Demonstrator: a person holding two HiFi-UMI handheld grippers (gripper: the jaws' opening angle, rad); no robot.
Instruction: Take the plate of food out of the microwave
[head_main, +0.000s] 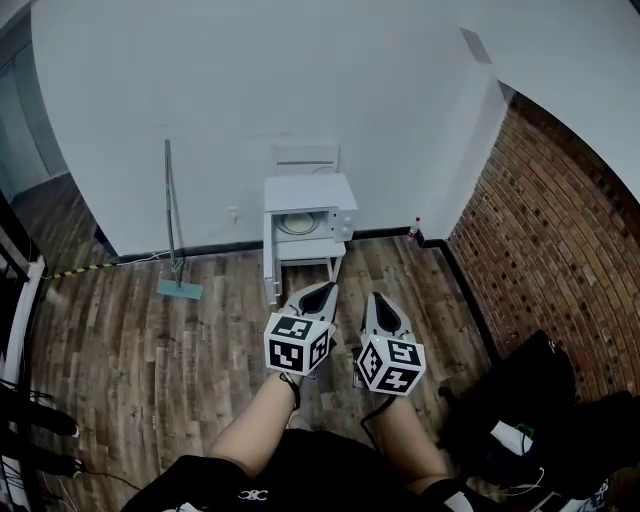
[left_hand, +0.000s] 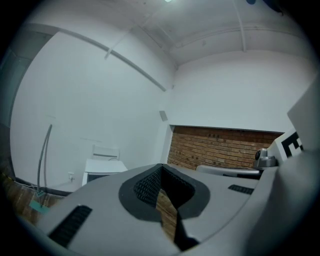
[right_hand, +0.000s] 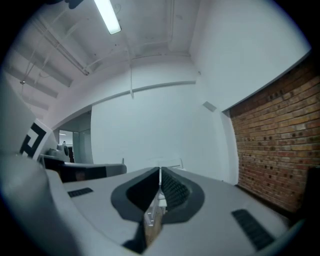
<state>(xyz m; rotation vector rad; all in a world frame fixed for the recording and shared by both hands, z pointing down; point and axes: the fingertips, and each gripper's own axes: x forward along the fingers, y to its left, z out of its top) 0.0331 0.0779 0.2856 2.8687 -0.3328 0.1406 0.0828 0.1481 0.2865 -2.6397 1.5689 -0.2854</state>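
We hold the left gripper and right gripper side by side over the wood floor, each pressed together on nothing. At twelve o'clock, well apart, stands the microwave (the plate shows inside it).

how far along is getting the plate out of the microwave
Nothing done yet: the plate sits inside the microwave, across the floor. In hand: nothing; left gripper and right gripper are shut and empty. Left: approach, grasp, pull it out.
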